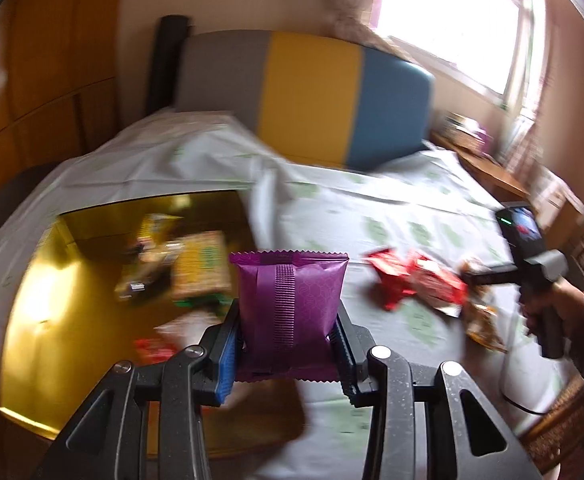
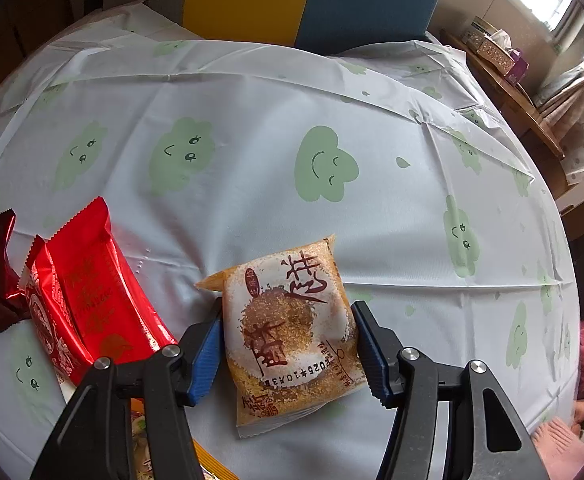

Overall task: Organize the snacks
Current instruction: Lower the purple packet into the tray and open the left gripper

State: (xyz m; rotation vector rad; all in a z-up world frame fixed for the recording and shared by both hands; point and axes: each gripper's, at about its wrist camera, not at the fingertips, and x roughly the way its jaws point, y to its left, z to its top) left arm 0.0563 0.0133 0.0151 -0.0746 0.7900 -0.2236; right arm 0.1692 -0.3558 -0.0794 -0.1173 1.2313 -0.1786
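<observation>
Purple snack packet (image 1: 292, 312) sits clamped upright between my left gripper (image 1: 288, 344) pads, lifted off the tablecloth (image 1: 392, 208), gold box (image 1: 52, 300) at 9 o'clock. My right gripper (image 2: 288, 344) straddles the orange-white packet (image 2: 288, 332) lying flat; whether pads press, can't tell. Red packets (image 2: 88, 300) at its 9 o'clock.

The orange snack pack (image 2: 292, 328) has big dark red Chinese writing on its white middle. Near its bottom edge is a printed date, seen upside down, that starts with 2025. Nothing else can be read.
</observation>
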